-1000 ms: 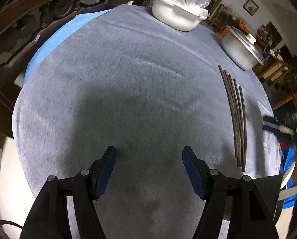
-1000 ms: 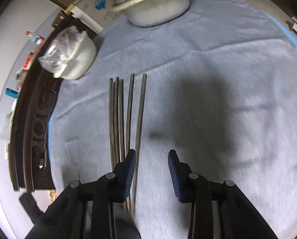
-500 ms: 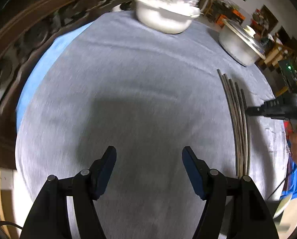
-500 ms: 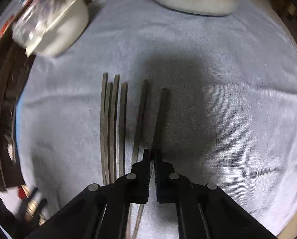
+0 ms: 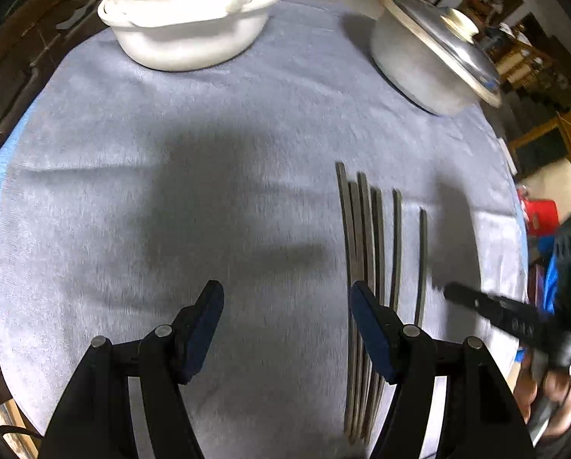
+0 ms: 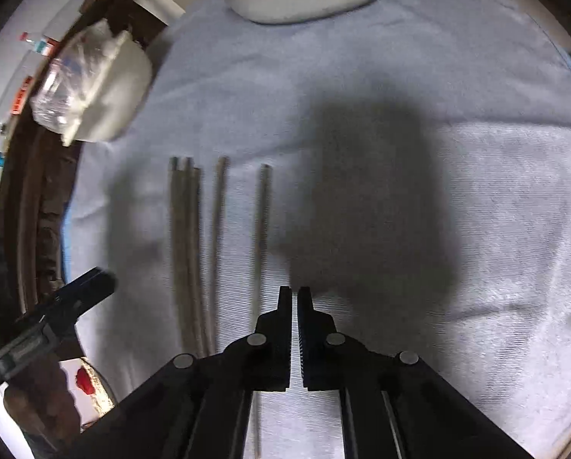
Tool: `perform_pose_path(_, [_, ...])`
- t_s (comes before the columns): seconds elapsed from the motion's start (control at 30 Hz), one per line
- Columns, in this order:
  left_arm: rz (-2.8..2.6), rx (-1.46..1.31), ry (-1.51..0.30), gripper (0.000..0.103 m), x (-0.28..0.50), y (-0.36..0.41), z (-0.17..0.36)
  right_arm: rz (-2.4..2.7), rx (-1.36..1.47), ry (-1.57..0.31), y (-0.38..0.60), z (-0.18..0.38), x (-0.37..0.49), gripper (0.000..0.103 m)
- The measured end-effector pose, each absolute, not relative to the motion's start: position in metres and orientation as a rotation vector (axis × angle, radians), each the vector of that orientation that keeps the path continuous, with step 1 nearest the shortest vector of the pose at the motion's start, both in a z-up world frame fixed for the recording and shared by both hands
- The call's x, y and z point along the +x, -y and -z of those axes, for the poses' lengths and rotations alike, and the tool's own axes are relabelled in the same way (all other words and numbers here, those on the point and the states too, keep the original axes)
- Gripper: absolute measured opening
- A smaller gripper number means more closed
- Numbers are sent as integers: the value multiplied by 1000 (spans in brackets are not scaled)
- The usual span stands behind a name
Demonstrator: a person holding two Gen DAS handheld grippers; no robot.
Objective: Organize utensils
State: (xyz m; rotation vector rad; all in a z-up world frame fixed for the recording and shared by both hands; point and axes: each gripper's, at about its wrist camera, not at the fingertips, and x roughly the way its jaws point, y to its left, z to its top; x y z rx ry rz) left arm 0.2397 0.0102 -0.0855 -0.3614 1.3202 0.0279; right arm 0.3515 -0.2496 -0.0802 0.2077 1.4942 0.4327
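Looking down on the grey cloth [image 5: 216,153], we have a row of dark chopsticks [image 5: 366,252] lying side by side, and they are our landmark. Four of them are bunched tight at the left of the row, with a fifth just beside the bunch and a sixth chopstick [image 5: 422,264] set a little apart on the right.

Over in the left wrist view, the left gripper [image 5: 285,306] hangs over bare cloth just left of the chopsticks, jaws standing well apart with nothing between them. Its right-hand finger overlaps the bunched sticks from above; whether it touches them I cannot tell.

Beyond the far ends of the chopsticks and off to the left sits a white bowl [image 5: 186,34] covered in crinkled plastic. Beyond them to the right is a grey pot [image 5: 419,65] with a metal lid [image 5: 438,34].

Now the right wrist view: the right gripper [image 6: 294,298] has its jaws drawn together, only a thin slit showing, and nothing is caught in them. It sits just right of the outermost chopstick [image 6: 260,237], near the sticks' near ends, beside that stick rather than on it. From the left view the same gripper [image 5: 454,292] comes in blurred from the right of the row.
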Motion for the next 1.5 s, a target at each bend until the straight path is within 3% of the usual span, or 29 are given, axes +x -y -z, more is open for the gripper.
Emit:
perform_pose_path(0.27, [-66,-342,-1340,69,234,-16,95,-398,129,-1531,215,85,357,7])
perform_pose_path(0.33, [-66,-347,-1339,69,229,-21,97,-373,98,-1548,210,87,357,26])
perform_pose_path(0.43, [-61,-348,-1337,69,226,-23,98,-356,37,-1544,199,84,355,31])
perform_pose_path(0.53, [-55,-351,-1339,69,226,-23,96,-342,-37,-1536,189,83,355,28])
perform_pose_path(0.57, [-54,-347,-1340,69,227,-23,96,-337,-62,-1532,182,84,355,23])
perform_pose_path(0.6, [-56,-337,-1344,69,228,-21,96,-328,-107,-1527,171,86,356,9])
perform_pose_path(0.77, [-53,-310,-1376,69,241,-9,94,-314,-211,-1518,185,83,354,7])
perform_pose_path(1.23, [-82,-174,-1529,69,283,43,116,-396,-91,-1508,232,73,360,8])
perform_pose_path(1.5, [-155,-207,-1534,53,270,-3,111,-414,-63,-1501,253,73,357,7])
